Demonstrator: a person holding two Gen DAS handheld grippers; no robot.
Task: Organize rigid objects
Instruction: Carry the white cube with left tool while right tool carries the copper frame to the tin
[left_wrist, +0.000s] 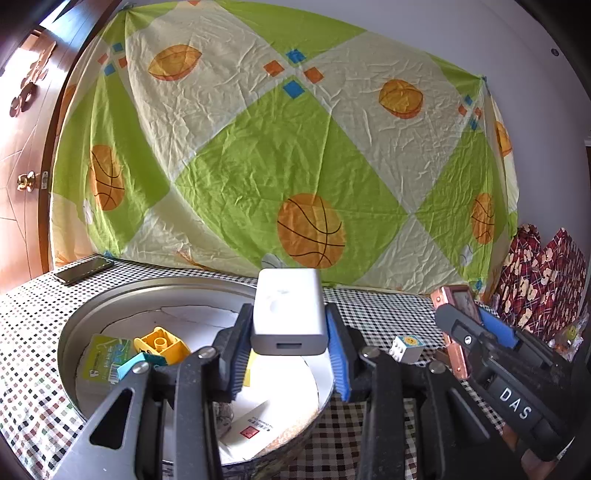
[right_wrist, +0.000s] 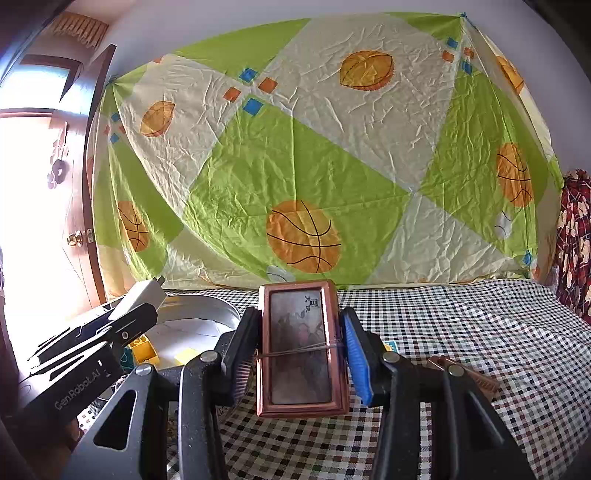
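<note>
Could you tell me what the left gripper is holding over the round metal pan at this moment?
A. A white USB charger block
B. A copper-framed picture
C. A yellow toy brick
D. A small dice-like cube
A: the left gripper is clamped on the white charger block, USB port facing the camera, above the metal pan; the copper-framed picture sits in the right gripper.

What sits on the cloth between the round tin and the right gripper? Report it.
A small white toy cube stands on the checked cloth between the round tin and the right gripper, seen in the left wrist view.
</note>
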